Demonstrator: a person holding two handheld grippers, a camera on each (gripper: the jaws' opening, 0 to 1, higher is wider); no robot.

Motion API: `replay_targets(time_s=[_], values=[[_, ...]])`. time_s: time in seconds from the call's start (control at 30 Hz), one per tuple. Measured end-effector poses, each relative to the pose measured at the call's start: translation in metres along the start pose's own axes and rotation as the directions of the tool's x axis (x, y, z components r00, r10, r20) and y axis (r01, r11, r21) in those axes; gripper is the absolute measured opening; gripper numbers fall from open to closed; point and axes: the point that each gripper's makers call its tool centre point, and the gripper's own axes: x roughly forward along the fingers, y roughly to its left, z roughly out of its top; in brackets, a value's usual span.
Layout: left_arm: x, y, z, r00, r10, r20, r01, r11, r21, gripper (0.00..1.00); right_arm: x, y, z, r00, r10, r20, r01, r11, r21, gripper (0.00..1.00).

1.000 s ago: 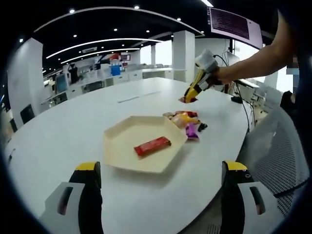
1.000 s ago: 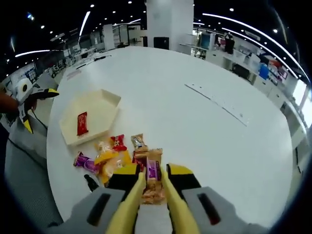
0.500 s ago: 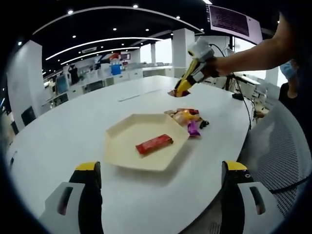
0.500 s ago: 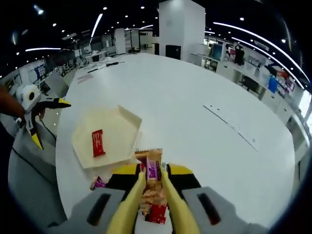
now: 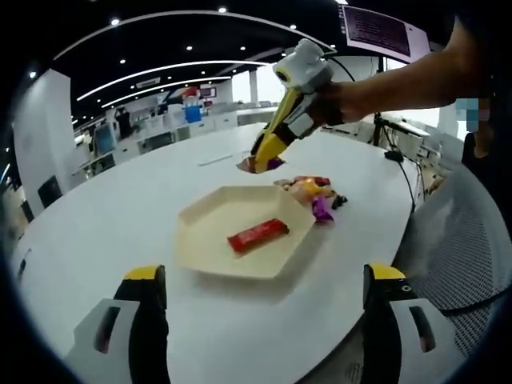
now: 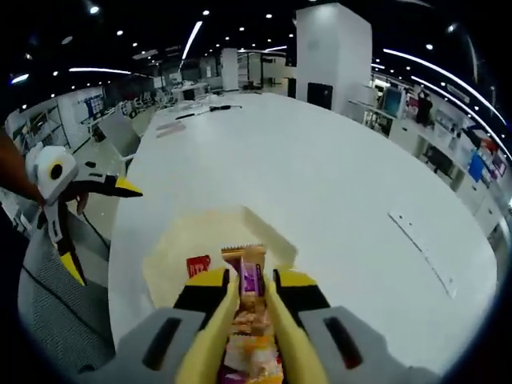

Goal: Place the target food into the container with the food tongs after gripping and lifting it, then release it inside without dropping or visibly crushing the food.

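A cream hexagonal tray (image 5: 200, 240) lies on the white table with a red snack bar (image 5: 258, 235) in it. My right gripper (image 6: 249, 294) is shut on a brown snack packet (image 6: 247, 280) with a purple label, held in the air above the tray (image 6: 172, 252); the red bar (image 6: 197, 266) shows just left of its jaws. In the left gripper view that gripper (image 5: 262, 157) hangs over the tray's far edge with the packet (image 5: 254, 166) at its tip. My left gripper (image 5: 260, 288) stands wide open at the table's near edge, nothing between its jaws. It also shows at the left (image 6: 96, 220).
A small pile of wrapped sweets (image 5: 310, 192) lies on the table just right of the tray. A grey mesh chair (image 5: 460, 240) stands at the right. A person's arm (image 5: 416, 76) holds the right gripper. The round table (image 6: 320, 184) stretches wide beyond the tray.
The right gripper has carried the brown packet up from the sweets pile and leftward until it hangs over the tray. The left gripper has stayed open and still.
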Motion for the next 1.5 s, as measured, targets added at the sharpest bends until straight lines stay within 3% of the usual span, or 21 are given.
replay_targets(time_s=[0.33, 0.63, 1.1, 1.5], values=[[0.001, 0.0, 0.001, 1.0, 0.002, -0.001, -0.002, 1.0, 0.006, 0.98, 0.016, 0.022, 0.005, 0.999, 0.043, -0.003, -0.043, 0.999, -0.017, 0.23], [0.001, -0.003, 0.001, 1.0, 0.001, -0.009, -0.001, 1.0, 0.009, 0.98, 0.009, 0.018, 0.002, 0.999, 0.04, 0.006, -0.04, 0.999, -0.017, 0.23], [0.002, -0.001, -0.002, 1.0, 0.005, -0.018, -0.004, 1.0, 0.029, 0.99, -0.044, 0.0, -0.027, 0.999, -0.004, 0.033, 0.004, 1.0, -0.024, 0.24], [0.002, -0.002, -0.002, 1.0, 0.0, -0.019, 0.001, 0.999, 0.032, 0.99, -0.104, -0.027, -0.079, 0.995, -0.101, 0.014, 0.101, 0.995, 0.008, 0.25]])
